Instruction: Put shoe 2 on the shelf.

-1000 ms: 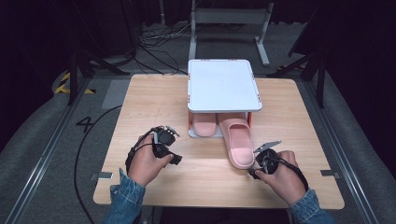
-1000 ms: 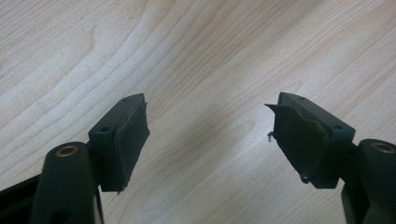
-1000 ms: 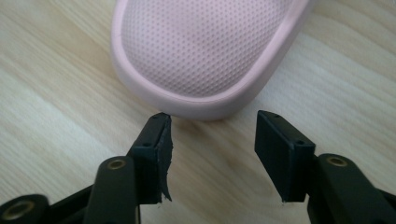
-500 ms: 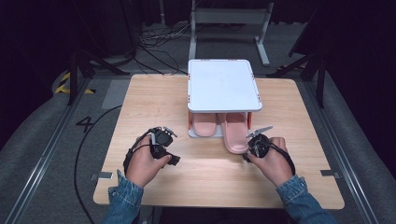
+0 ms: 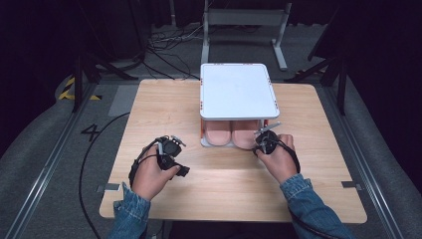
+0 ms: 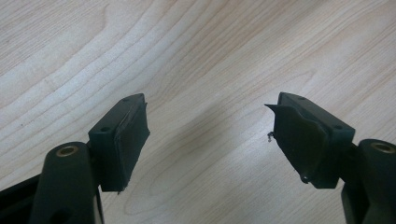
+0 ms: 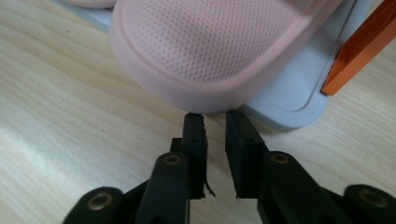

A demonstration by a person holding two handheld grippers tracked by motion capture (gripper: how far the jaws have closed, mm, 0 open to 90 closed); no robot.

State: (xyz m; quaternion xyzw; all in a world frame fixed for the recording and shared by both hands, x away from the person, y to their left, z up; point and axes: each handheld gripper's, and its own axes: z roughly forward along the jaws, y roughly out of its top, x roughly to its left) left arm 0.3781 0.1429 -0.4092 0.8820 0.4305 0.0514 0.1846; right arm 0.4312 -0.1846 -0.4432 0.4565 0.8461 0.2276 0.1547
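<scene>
Pressing our right claw (image 7: 215, 122), jaws nearly together, against the pink slipper's (image 7: 224, 42) heel on the rack (image 5: 238, 89); our left claw (image 6: 208, 135) hovers apart over the table (image 5: 164, 107).

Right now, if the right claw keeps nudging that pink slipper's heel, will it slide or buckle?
The pink slipper looks like thick moulded foam: probably light, likely to slide rather than buckle. Its dimpled sole may grip the white shelf somewhat. The right claw meets a rounded edge, so it may slip off.
</scene>
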